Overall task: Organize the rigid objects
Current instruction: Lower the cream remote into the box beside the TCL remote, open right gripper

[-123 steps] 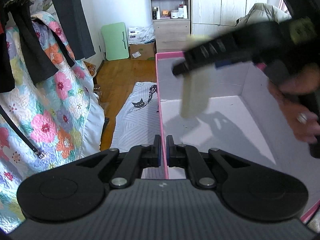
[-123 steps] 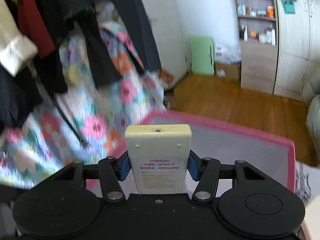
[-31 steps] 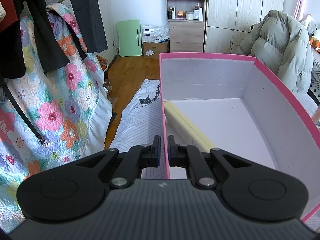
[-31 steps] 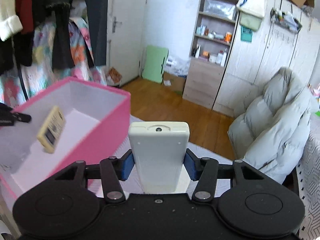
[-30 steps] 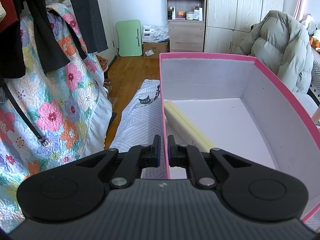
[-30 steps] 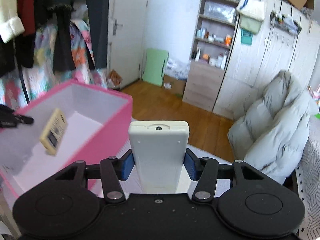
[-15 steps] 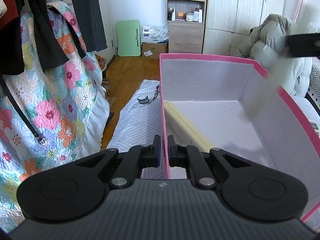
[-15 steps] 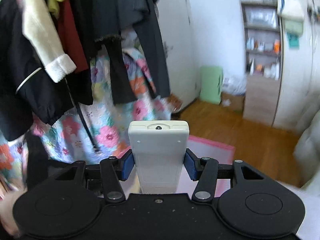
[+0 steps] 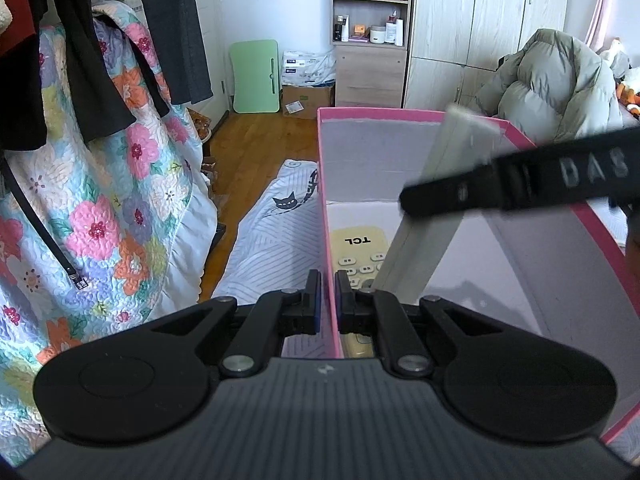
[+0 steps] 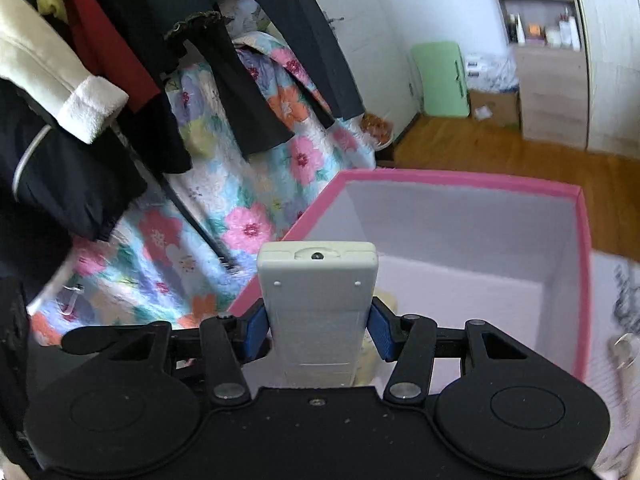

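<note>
Now L gripper (image 9: 325,300) fingers pinched on near wall of pink box (image 9: 412,114) w/ yellow TCL remote (image 9: 358,256) flat inside, R gripper (image 10: 316,334) clamping white remote (image 10: 318,304), swung over from outside the box, so 2nd drop-in prob next.

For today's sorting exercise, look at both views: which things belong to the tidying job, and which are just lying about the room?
Job:
pink box, its wall clamped by the left gripper
TCL remote lying in the box
white remote held over the box by the right gripper

Lying about:
floral quilt
hanging clothes
puffer jacket
shelf
green board
</note>
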Demonstrator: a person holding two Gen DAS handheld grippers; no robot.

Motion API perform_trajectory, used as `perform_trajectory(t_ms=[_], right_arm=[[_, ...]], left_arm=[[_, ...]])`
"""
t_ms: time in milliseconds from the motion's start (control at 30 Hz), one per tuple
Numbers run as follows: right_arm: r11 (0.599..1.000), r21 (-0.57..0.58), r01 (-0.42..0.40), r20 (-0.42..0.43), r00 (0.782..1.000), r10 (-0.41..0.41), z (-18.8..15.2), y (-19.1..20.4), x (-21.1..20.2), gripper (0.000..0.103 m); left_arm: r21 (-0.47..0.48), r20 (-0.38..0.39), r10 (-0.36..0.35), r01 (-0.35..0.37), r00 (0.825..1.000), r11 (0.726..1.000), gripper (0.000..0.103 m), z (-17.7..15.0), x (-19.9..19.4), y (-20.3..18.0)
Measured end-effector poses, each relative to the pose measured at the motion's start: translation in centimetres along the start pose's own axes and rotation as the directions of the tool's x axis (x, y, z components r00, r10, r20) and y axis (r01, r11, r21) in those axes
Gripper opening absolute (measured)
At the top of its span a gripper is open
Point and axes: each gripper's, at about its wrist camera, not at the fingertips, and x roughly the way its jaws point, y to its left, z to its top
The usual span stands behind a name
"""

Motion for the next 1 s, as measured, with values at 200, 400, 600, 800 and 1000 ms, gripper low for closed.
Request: perform_trajectory(t_ms=[200,400,600,800,1000], right_arm=[[0.976,-0.141,0.164,0.114,0.982,-0.149,1.8,0.4,0.3,0.058],[0.958,-0.199,0.206,-0.075,0.972,-0.225,0.3,0.4,1.1,0.058],[0.916,-0.352,0.192,-0.157,0.953,-0.26,-1.7,1.4,0.5,0.058],[0.878,-0.423,0.223,-0.195,0.924,-0.329,-1.7,1.8,2.3,0.058],[0.885,-0.415,0.211,-0.278,0.897,-0.344,-0.8,1.4,4.4,0.058]], left_arm=[[-0.005,0.0,0.001,-0.001,1.0,1.0,0.007,0.0,0.0,0.1],[-0.01,0.001,0.002,-0.002,1.0,1.0,0.007,0.0,-0.1,0.2],[-0.002,0.023,0.008,-0.008,1.0,1.0,0.007,-0.1,-0.3,0.0],[0.001,0.023,0.023,-0.023,0.999,1.0,0.007,-0.1,-0.2,-0.3],[0.004,0.038,0.014,-0.014,0.999,1.0,0.006,-0.2,-0.4,-0.4]])
